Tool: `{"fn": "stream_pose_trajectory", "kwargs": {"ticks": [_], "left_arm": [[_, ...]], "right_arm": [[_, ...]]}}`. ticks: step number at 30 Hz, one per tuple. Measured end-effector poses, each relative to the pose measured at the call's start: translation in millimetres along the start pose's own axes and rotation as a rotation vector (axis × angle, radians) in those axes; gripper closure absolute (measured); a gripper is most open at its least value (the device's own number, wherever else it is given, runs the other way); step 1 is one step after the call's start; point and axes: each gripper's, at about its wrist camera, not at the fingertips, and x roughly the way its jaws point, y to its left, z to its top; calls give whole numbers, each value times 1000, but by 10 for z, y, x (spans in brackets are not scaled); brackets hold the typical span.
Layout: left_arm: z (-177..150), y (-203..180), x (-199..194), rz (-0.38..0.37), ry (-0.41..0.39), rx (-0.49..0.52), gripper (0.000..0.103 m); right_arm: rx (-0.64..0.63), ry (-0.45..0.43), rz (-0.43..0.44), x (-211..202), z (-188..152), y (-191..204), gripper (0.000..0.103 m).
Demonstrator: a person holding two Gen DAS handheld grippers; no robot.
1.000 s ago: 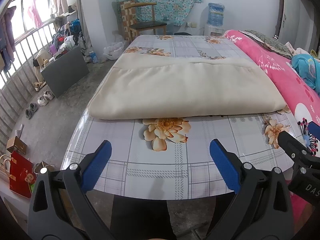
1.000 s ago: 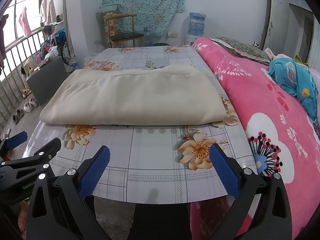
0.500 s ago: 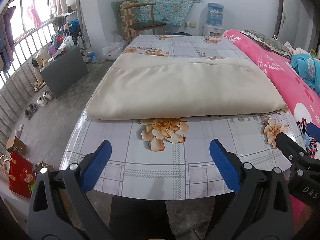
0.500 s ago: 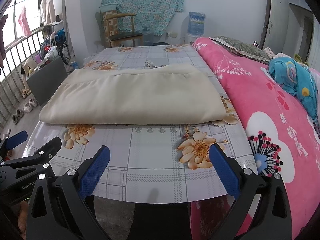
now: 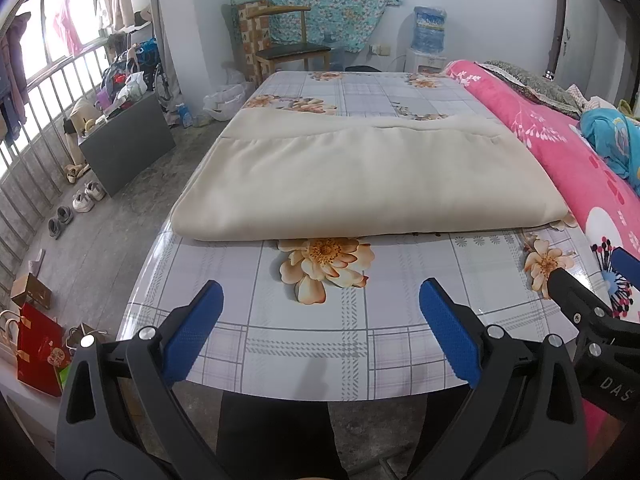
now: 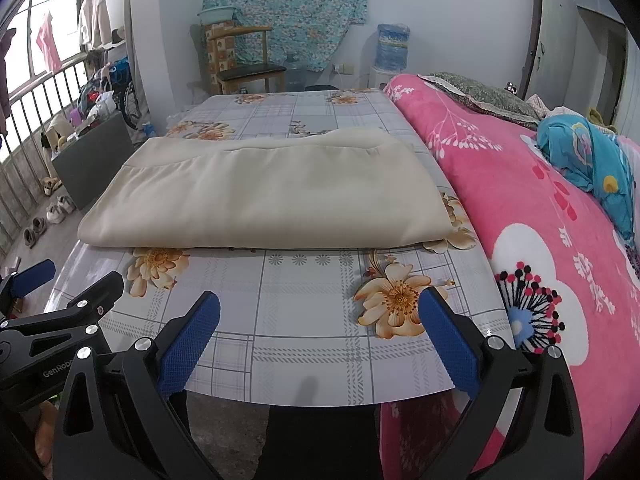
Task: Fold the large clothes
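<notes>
Left wrist view: left gripper point(image 5: 320, 328) jaws spread wide, holding nothing, above the near edge of the table point(image 5: 312, 344). Right gripper point(image 6: 320, 328) jaws likewise apart and empty, beside it. Ahead of both jaw pairs, well apart from them, the folded cream garment point(image 5: 360, 176) lies flat across the table. Right of the jaws lies a pink blanket point(image 6: 540, 216).

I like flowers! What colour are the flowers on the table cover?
Orange and cream flowers, clearest in the left wrist view.
</notes>
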Motion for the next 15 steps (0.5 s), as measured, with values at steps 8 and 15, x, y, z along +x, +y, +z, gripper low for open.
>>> {"fn": "stream_pose_trajectory", "kwargs": {"ticks": [8,15], "left_arm": [[-1,5,-1,-1,0,-1,8],[-2,5,-2,-2,0,-3,8]], "right_arm": [[-4,-1,-6,1,-2,-4,6],[-7,5,-11,22,4,-26,6]]}}
